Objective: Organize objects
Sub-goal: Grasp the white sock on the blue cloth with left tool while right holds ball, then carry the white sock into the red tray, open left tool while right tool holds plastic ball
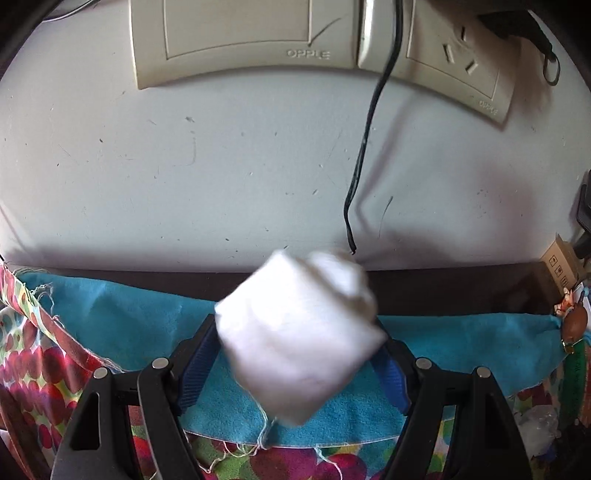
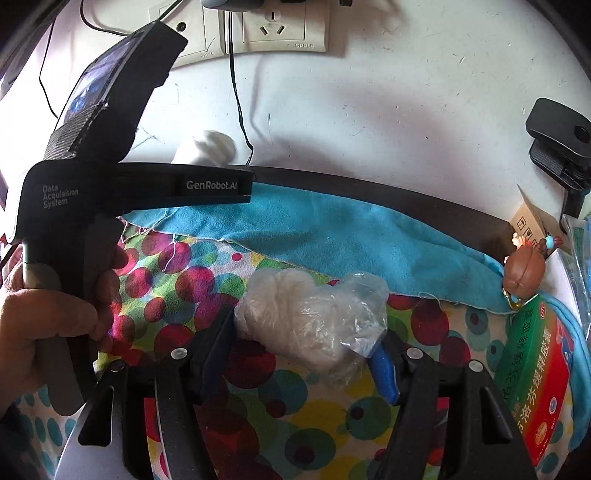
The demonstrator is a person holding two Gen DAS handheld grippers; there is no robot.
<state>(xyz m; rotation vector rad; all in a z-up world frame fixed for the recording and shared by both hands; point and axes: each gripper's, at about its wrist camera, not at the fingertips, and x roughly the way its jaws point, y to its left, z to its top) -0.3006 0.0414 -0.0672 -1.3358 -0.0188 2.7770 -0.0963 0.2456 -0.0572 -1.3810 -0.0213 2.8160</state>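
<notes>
A soft white bundle (image 1: 295,354), blurred, fills the gap between the blue pads of my left gripper (image 1: 297,326), which is shut on it above the blue cloth (image 1: 110,317). In the right wrist view the same bundle (image 2: 207,147) shows beyond the left tool's black housing (image 2: 110,184), which a hand (image 2: 40,325) holds. A clear plastic bag with whitish filling (image 2: 310,317) lies on the dotted cloth (image 2: 177,280) between the fingers of my right gripper (image 2: 304,326). Those jaws stand apart and barely touch the bag's sides.
Behind the cloths run a dark ledge (image 2: 369,192) and a white wall with sockets (image 2: 280,26) and a hanging black cable (image 1: 362,155). At the right are a green medicine box (image 2: 535,376), a brown figurine (image 2: 524,273), a small carton (image 2: 528,221) and a black clamp (image 2: 557,136).
</notes>
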